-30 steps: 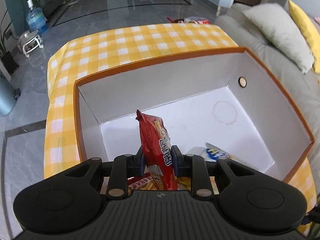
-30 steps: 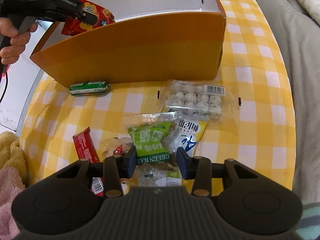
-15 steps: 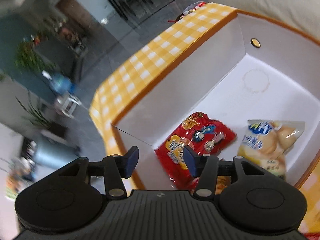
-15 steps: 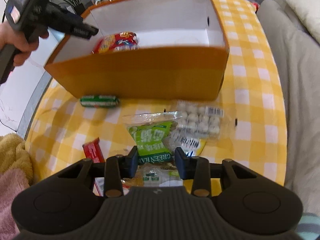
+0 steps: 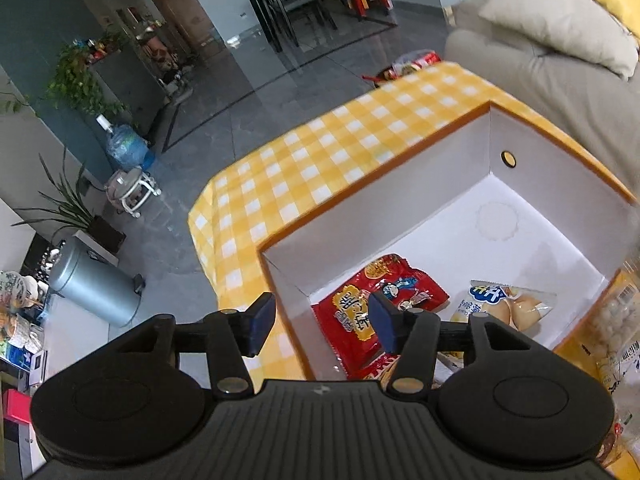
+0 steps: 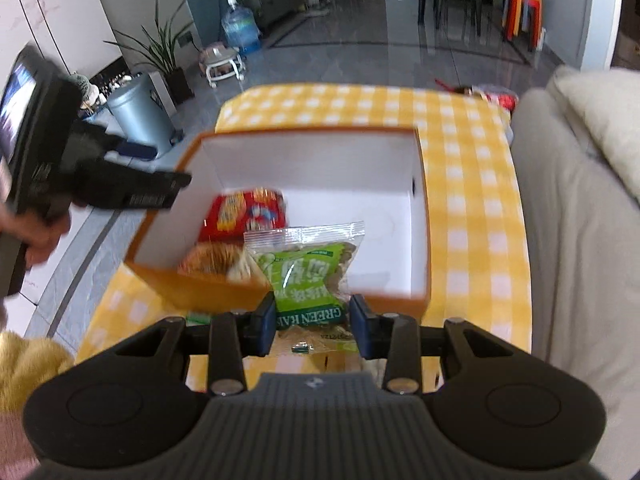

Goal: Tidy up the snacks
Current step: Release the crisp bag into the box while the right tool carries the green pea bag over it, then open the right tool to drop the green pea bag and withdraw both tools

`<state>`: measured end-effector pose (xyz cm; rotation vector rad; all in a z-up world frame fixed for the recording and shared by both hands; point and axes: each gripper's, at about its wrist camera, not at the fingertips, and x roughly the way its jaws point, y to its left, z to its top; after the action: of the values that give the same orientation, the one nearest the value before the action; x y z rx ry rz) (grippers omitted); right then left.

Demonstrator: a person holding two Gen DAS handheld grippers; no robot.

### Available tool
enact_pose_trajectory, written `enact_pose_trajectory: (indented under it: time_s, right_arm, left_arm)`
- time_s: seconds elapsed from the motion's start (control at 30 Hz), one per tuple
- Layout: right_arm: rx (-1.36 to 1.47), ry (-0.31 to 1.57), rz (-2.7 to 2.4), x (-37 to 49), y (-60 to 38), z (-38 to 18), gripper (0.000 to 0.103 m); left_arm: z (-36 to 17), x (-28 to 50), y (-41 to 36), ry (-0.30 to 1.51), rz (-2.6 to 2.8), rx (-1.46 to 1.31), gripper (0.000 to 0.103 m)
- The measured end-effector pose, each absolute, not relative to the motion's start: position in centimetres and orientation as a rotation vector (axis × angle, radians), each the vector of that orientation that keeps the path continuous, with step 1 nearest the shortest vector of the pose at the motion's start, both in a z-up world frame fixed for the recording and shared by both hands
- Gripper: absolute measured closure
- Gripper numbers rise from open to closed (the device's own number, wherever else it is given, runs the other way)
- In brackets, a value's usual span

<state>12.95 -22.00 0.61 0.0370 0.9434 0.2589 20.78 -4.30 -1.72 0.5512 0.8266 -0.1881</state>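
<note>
- Left wrist view: left gripper (image 5: 320,322) hangs over the near-left corner of the orange box (image 5: 404,160); jaws spread wide, nothing between them.
- Only this view gives the box floor clearly: red snack bag (image 5: 376,308) lies flat near the corner, pale bun pack (image 5: 508,304) beside it to the right, apart from it. Rest of white floor bare, w/ a faint ring mark (image 5: 498,220).
- Round hole (image 5: 509,158) in the far right wall.
- At far right edge, outside the box wall, a clear pack of white balls (image 5: 616,308) on the yellow check cloth (image 5: 304,184); partly cut off.
- Right wrist view: right gripper (image 6: 314,322) clamps the green snack bag (image 6: 308,276) by its lower end; bag stands up, clear crimped top over the box's near wall (image 6: 224,288).
- Bag: green label, white lettering, "GREEN" readable upside down, clear upper part.
- Only this view shows the left tool from outside: black body (image 6: 92,172) w/ the person's hand (image 6: 36,232) on it, at the box's left rim. Blurred.
- Red bag (image 6: 248,212) and a brownish pack (image 6: 212,258) seen inside the box; blurred.
- More wrappers under the gripper on the cloth; can't tell which.
</note>
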Motion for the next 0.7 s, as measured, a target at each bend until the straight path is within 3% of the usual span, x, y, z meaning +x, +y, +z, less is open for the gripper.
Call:
enact_pose_trajectory:
  time_s: [0.27, 0.7]
  right_arm:
    - [-0.095, 0.981, 0.252, 17.9, -19.4, 0.2, 0.067]
    - [-0.238, 1.164, 0.224, 22.5, -16.4, -5.9, 0.067]
  left_arm:
    - [-1.5, 19.4, -3.8, 0.807, -0.199, 0.564, 0.039]
    - [-2.9, 19.7, -2.6, 0.877, -0.225, 0.500, 0.039]
